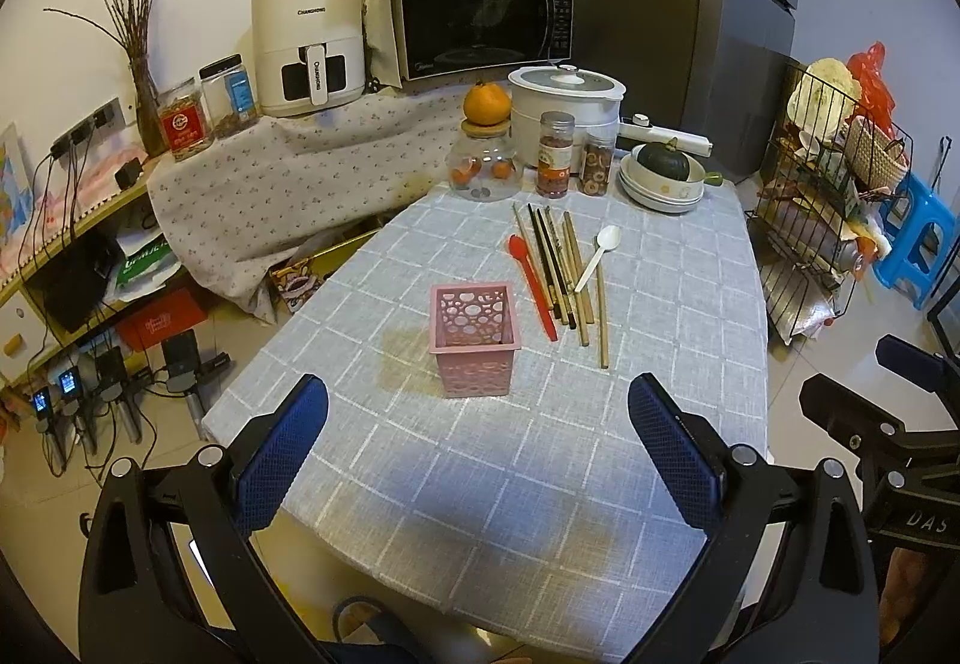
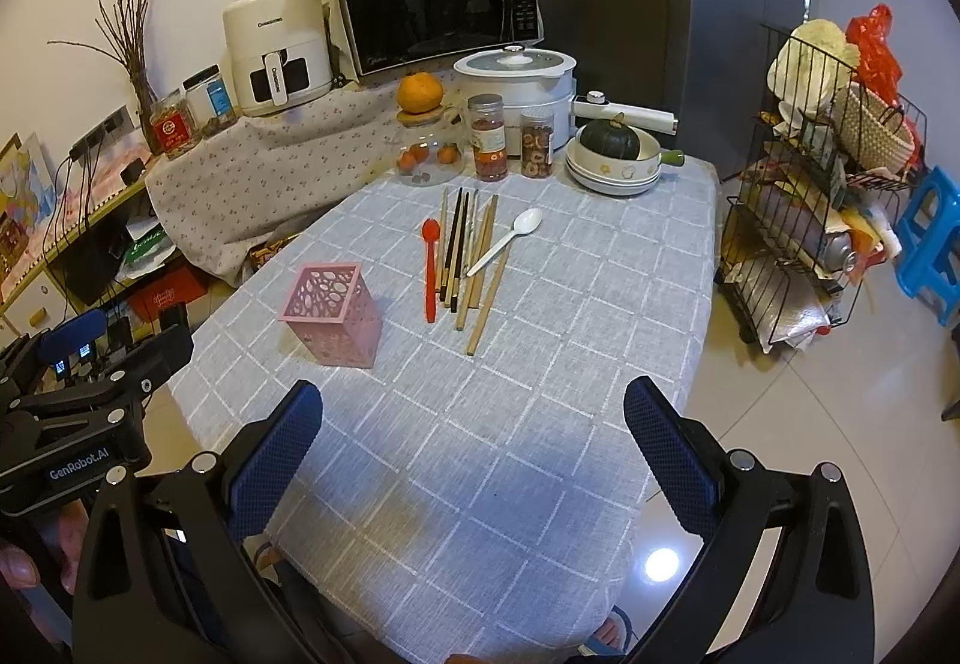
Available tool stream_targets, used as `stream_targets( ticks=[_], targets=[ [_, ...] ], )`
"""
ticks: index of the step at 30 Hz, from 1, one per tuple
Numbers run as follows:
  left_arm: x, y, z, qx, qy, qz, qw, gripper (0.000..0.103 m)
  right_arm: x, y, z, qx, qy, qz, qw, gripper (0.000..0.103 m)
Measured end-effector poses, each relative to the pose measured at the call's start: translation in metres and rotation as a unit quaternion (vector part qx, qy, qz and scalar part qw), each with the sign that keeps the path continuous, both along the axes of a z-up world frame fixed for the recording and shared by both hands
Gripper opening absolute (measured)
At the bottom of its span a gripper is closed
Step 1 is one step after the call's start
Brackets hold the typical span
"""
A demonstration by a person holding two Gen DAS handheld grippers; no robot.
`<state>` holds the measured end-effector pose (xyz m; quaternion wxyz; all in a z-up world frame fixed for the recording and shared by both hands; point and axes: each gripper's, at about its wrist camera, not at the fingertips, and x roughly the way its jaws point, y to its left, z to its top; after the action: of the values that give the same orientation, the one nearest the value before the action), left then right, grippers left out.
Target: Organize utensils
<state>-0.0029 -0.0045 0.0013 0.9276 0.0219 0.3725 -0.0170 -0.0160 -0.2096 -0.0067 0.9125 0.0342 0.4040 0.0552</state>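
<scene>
A pink perforated square holder [image 1: 474,337] stands upright and empty on the grey checked tablecloth [image 1: 510,472]; it also shows in the right wrist view [image 2: 333,313]. To its right lie a red spoon [image 1: 533,283], several chopsticks [image 1: 561,268] and a white spoon [image 1: 598,256]. In the right wrist view the red spoon [image 2: 430,268], chopsticks [image 2: 465,259] and white spoon [image 2: 507,239] lie side by side. My left gripper [image 1: 477,412] is open and empty, near the table's front, just short of the holder. My right gripper [image 2: 474,418] is open and empty, well short of the utensils.
Jars [image 1: 555,163], a glass jar with an orange on its lid [image 1: 485,157], a rice cooker [image 1: 567,109] and stacked bowls with a squash [image 1: 663,175] line the table's far edge. A wire rack [image 1: 831,202] stands on the right. A microwave [image 1: 480,19] sits behind.
</scene>
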Motion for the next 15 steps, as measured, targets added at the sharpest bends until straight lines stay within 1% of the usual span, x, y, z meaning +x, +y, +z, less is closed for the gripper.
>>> stream_targets(
  ticks=[15],
  targets=[
    [-0.0005,-0.0001,-0.0008,-0.001,0.001,0.001,1.0,0.096,-0.0001,0.001,-0.0008,0.0,0.001,0.0,1.0,0.098]
  ],
)
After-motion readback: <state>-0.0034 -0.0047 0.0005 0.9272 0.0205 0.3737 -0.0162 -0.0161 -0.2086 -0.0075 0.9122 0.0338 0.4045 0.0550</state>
